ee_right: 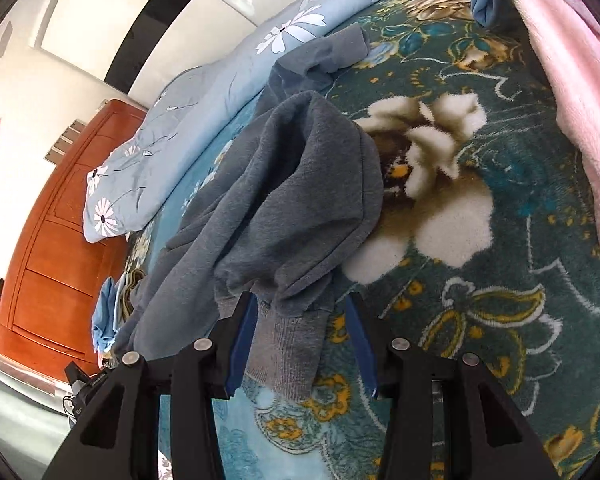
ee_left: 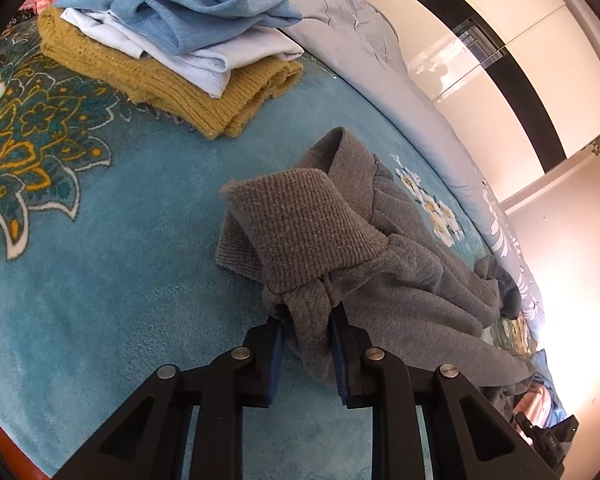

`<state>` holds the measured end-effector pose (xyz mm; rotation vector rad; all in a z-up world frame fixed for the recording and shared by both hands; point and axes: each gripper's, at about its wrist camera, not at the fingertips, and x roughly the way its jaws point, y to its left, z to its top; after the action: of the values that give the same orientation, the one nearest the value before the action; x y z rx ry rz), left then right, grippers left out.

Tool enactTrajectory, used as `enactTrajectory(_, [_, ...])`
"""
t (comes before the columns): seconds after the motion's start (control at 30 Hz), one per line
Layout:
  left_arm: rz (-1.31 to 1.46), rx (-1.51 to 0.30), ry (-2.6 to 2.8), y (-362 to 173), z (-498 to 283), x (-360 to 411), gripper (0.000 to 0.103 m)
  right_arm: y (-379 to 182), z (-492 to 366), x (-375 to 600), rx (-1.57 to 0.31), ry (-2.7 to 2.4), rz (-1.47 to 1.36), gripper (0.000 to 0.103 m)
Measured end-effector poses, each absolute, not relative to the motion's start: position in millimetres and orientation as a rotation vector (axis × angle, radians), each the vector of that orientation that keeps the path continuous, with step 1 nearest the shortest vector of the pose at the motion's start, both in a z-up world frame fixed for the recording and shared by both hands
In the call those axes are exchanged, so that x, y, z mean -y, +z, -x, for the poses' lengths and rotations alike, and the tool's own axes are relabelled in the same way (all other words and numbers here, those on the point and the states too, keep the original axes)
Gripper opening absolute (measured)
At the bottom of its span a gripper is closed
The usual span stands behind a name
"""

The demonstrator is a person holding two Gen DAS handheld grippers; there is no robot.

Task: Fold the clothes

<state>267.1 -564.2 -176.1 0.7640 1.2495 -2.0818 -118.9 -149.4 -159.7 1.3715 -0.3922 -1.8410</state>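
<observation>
Now the left gripper (ee_left: 306, 312) has its two blue pads squeezed tight on a bunched bit of the gray sweater (ee_left: 340, 232). The ribbed cuff (ee_left: 300, 224) flops over just ahead of the jaws, and the rest of the sweater trails off to the right of them across the teal blanket (ee_left: 100, 280). Far ahead and to the left of these jaws sits a neat pile: a yellow knit (ee_left: 172, 88) at the bottom, a white cloth (ee_left: 204, 60) in the middle and a blue top (ee_left: 172, 4) above. Next, the right gripper (ee_right: 302, 312) has its jaws apart. The ribbed hem (ee_right: 288, 352) of the same sweater hangs between them, close to the left pad, but the right pad stands clear of the cloth, so nothing is pinched here. The sweater heaps up just ahead of these jaws, and a pink blanket (ee_right: 580, 100) lies far off to their right. What could go wrong? If the right jaws close too late or too far back, the hem may slip out, because only one side is near it. Then the left gripper alone would drag the sweater into a lump, and the fold would come out crooked.
</observation>
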Motion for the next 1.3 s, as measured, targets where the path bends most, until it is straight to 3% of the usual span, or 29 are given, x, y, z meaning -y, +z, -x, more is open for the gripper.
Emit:
enactTrajectory(0.33, [-0.783, -1.266, -2.062, -177.9, -266.0, 563.0, 0.024, -170.5, 93.0, 175.9, 0.304, -1.779, -1.426, 0.047])
enactTrajectory(0.37, [-0.783, -1.273, -2.059, -178.3, -266.6, 562.9, 0.024, -168.9, 92.4, 176.8, 0.301, -1.785, -1.422, 0.039])
enactTrajectory(0.4, [-0.782, -1.276, -2.057, -178.6, -266.9, 562.7, 0.024, -167.2, 91.9, 177.6, 0.297, -1.791, -1.417, 0.014])
enactTrajectory(0.43, [-0.78, -1.277, -2.057, -178.6, -267.1, 562.3, 0.024, -162.8, 93.0, 176.4, 0.296, -1.793, -1.406, 0.009])
enactTrajectory(0.9, [-0.785, -1.286, -2.068, -181.1, -264.4, 565.9, 0.023, 18.6, 220.0, 50.9, 0.4, -2.306, -1.017, 0.009])
enactTrajectory(1.07, [-0.806, -1.285, -2.075, -182.6, -259.4, 566.6, 0.024, 23.5, 260.3, 35.5, 0.349, -2.364, -1.067, 0.009])
enactTrajectory(1.3, [-0.83, -1.267, -2.071, -179.1, -256.4, 567.5, 0.024, -47.6, 284.2, 61.1, 0.233, -2.399, -1.28, 0.009])
